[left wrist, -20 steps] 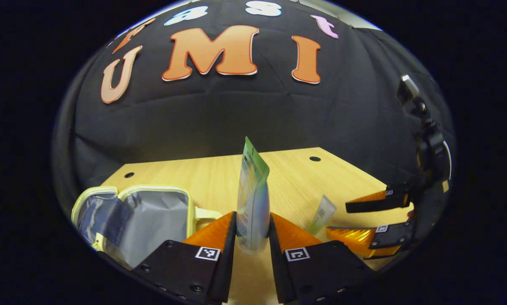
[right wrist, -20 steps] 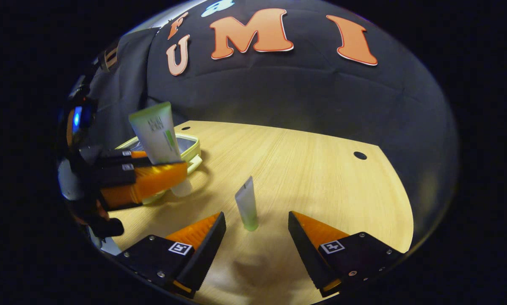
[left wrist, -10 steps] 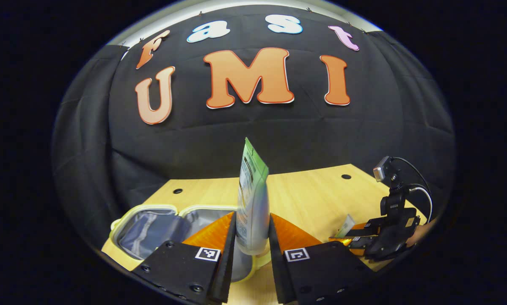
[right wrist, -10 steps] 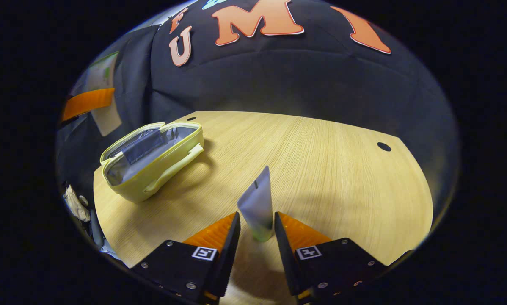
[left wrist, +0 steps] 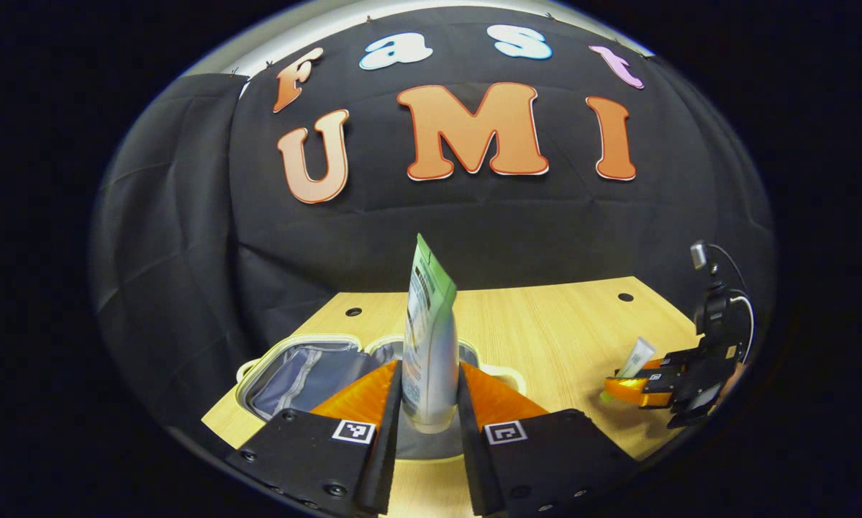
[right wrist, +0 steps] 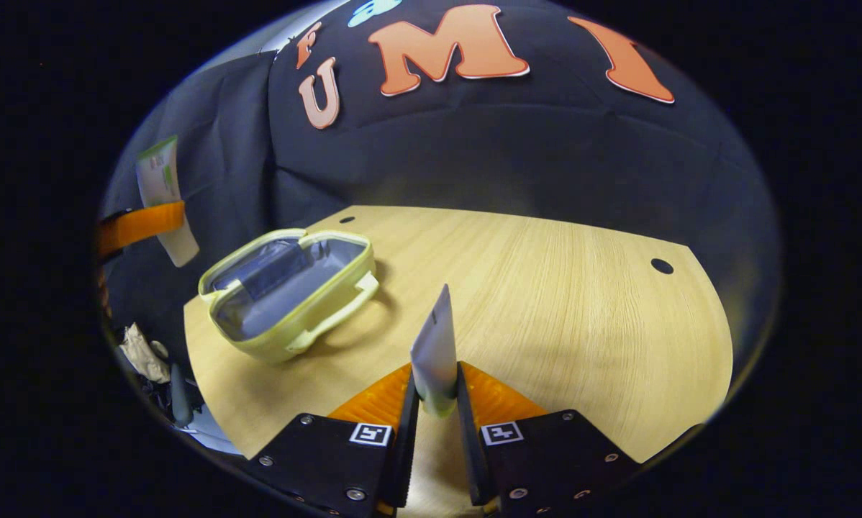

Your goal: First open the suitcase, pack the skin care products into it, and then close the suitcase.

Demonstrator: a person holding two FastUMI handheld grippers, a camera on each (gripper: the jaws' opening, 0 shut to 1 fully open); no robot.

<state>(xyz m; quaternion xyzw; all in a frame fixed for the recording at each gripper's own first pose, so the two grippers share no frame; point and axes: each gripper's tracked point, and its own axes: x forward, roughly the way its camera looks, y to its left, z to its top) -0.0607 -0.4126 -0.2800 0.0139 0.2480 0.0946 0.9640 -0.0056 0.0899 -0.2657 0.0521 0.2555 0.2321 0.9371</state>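
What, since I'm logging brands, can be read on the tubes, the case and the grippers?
Big tube: dark print down its side, too blurred to read.
Small tube: no print legible.
Case: no text to be seen.
Left gripper and right gripper: square coded markers, patterns only, no words or numbers.

in the left gripper view, the left gripper point(left wrist: 429, 403) clamps an upright green-and-white plastic tube point(left wrist: 428, 345) from both sides, above the open pale-yellow suitcase with grey lining point(left wrist: 309, 363) lying on the light wooden desk point(left wrist: 546, 338). well apart at the right edge, the right gripper point(left wrist: 636, 378) pinches a small pale tube point(left wrist: 637, 355) just above the desk.
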